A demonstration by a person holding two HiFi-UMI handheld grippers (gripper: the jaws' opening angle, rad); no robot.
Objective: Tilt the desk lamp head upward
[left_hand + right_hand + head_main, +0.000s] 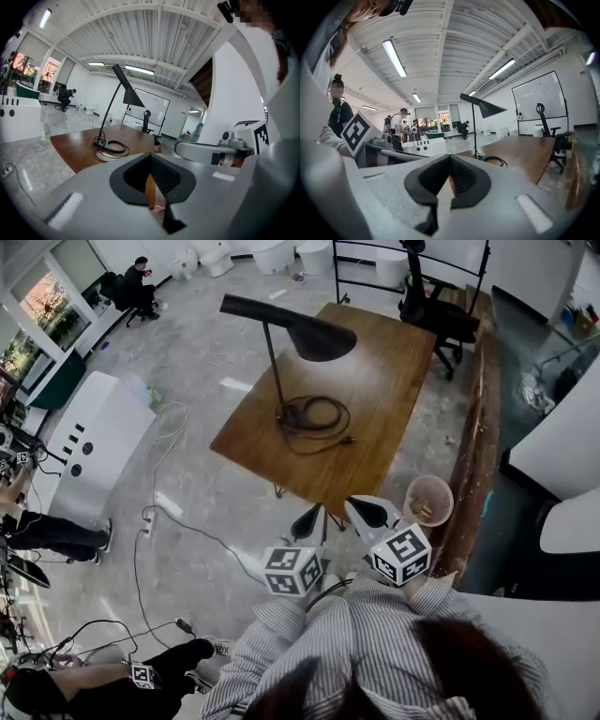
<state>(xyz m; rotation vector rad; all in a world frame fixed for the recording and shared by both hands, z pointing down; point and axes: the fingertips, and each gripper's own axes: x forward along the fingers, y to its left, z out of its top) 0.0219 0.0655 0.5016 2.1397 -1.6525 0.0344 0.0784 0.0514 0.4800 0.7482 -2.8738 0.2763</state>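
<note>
A black desk lamp (274,371) stands on the brown wooden table (394,381). Its cone head (322,339) points down and its cable lies coiled around the base (292,414). Both grippers hang in front of the table's near corner, close to the person's chest and well short of the lamp. My left gripper (307,520) is shut with nothing in it, and so is my right gripper (367,512). In the left gripper view the lamp (127,93) stands far ahead of the closed left gripper (151,185). The right gripper view shows the lamp head (490,108) beyond the closed right gripper (450,180).
A pink wastebasket (428,500) sits on the floor by the table's near right corner. A black office chair (441,310) stands behind the table. A white cabinet (94,446) and loose floor cables (155,521) lie to the left, with people seated there.
</note>
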